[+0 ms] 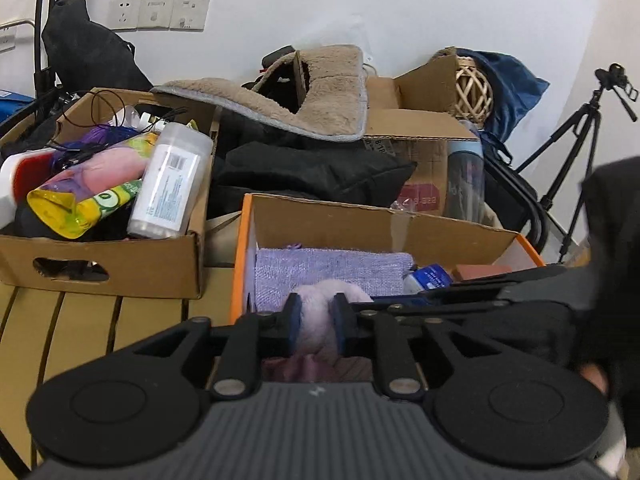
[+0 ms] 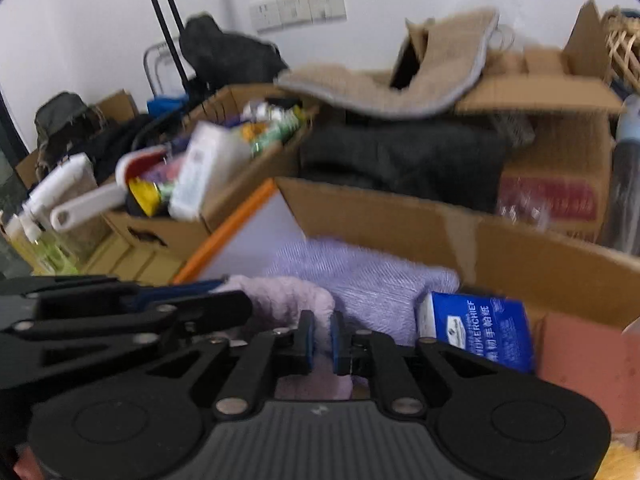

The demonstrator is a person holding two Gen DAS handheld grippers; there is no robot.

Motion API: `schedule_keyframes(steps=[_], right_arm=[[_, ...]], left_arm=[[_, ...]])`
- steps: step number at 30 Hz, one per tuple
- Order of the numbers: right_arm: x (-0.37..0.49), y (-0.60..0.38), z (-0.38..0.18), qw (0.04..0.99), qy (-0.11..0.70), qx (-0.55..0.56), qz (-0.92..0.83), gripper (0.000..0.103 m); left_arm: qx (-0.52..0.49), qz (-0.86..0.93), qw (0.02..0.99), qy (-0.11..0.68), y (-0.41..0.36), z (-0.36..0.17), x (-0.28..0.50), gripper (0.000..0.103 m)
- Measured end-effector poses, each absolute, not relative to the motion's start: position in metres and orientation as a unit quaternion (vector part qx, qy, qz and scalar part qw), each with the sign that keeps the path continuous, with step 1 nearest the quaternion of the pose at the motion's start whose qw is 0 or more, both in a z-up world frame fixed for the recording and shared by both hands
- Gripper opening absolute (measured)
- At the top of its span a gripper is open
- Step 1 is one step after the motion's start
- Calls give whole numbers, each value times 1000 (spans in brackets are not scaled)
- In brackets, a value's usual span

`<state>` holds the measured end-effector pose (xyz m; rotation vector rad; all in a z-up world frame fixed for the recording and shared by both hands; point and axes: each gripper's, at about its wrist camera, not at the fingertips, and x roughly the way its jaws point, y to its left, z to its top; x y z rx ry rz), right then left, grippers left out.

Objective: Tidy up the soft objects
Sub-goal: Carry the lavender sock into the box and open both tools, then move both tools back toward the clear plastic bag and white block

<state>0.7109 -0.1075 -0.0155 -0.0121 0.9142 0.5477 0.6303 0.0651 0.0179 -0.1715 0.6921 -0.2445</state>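
Note:
My left gripper (image 1: 316, 326) is shut on a fluffy pale pink soft cloth (image 1: 316, 312), held just over the near edge of an orange-rimmed cardboard box (image 1: 240, 264). A folded lilac towel (image 1: 332, 270) lies inside the box. In the right wrist view the same pink cloth (image 2: 288, 300) lies on the lilac towel (image 2: 360, 276), with the left gripper's arm coming in from the left. My right gripper (image 2: 321, 342) is nearly shut, its blue pads close together over the cloth's edge; whether they pinch it is unclear.
A blue tissue packet (image 2: 476, 334) and a pink block (image 2: 584, 360) sit in the box's right part. A cardboard box of bottles and tubes (image 1: 104, 184) stands left. Black clothing (image 1: 312, 172), a beige fleece mat (image 1: 304, 96) and more boxes are behind. A tripod (image 1: 580, 152) stands right.

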Motion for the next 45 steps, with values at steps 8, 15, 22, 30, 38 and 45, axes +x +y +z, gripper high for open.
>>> schedule_keyframes(steps=[8,15,22,30,38,45], right_arm=[[663,-127,43,890,379,-1,254,37],[541,-176,126,928,271,-26,254,69],[402,-220,126,944,220,11,245,81],[251,-236,79,967,179,-39,180,90],[152,-244,56,969,186,-24,161,95],[134,-247,54,972,170,-14,161,95]], left_arm=[[-66,-101,949,290,85,57,555,36],[-21,-66,975,211,94,96,435,52],[17,-60,988,142,65,91,305,72],[22,-77,988,131,21,51,196,84],[-10,-56,989,135,28,41,121,99],[-13,-77,987,142,18,36,122,99]])
